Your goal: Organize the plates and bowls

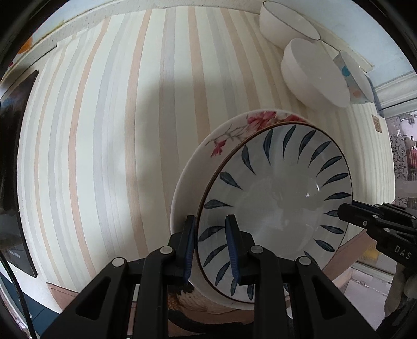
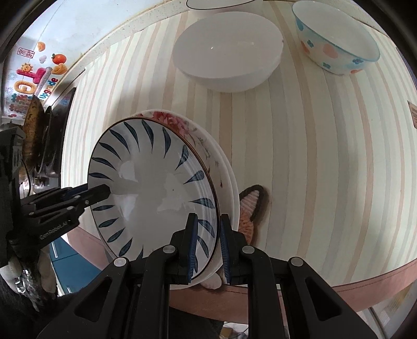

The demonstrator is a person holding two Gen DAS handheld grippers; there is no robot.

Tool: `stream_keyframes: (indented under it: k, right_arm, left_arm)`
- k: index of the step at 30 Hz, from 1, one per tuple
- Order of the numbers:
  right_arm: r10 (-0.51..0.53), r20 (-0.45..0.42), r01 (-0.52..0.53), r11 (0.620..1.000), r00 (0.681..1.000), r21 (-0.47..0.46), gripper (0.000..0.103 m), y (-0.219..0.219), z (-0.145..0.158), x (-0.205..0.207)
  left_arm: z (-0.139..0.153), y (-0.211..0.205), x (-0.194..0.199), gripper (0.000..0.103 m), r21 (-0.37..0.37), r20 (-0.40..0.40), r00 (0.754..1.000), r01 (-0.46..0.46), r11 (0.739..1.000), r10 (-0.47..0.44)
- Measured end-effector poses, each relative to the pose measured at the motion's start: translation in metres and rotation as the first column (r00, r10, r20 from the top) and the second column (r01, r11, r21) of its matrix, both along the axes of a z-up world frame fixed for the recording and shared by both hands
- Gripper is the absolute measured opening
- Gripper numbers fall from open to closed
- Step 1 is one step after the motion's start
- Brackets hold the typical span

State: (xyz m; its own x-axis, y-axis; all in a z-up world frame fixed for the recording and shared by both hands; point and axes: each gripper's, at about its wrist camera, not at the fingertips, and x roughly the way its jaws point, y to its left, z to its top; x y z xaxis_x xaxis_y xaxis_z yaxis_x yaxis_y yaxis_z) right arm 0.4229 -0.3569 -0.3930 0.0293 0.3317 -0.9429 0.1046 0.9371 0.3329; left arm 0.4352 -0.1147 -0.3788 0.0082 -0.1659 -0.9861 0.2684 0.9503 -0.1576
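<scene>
A blue-leaf plate (image 1: 273, 187) lies nested on a floral plate (image 1: 234, 135), and the two form one stack. My left gripper (image 1: 211, 224) is shut on the stack's near rim, one finger under the floral plate and one inside the blue-leaf plate. At the right of this view my right gripper (image 1: 344, 211) clamps the opposite rim. In the right wrist view the right gripper (image 2: 209, 220) is shut across both rims of the blue-leaf plate (image 2: 153, 187) and the floral plate (image 2: 206, 146). The left gripper (image 2: 104, 193) bites the far side. The stack hangs partly past the table's front edge.
On the striped tablecloth (image 2: 312, 156) behind the stack stand a plain white bowl (image 2: 226, 52), a dotted bowl (image 2: 336, 44) and a dark-rimmed white bowl (image 1: 284, 23). A knitted orange mat (image 2: 251, 208) shows under the stack. A black panel (image 1: 15, 156) borders the table's left side.
</scene>
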Motion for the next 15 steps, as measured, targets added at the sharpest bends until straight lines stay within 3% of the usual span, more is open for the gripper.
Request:
stream_keyframes:
  k: [15]
  right_arm:
    - [-0.074, 0.000, 0.074, 0.997, 0.997, 0.013, 0.019, -0.0044, -0.0091, -0.0020]
  left_arm:
    - [0.0001, 0.0024, -0.0051, 0.020, -0.008, -0.010, 1.000, -0.016, 1.000, 0.016]
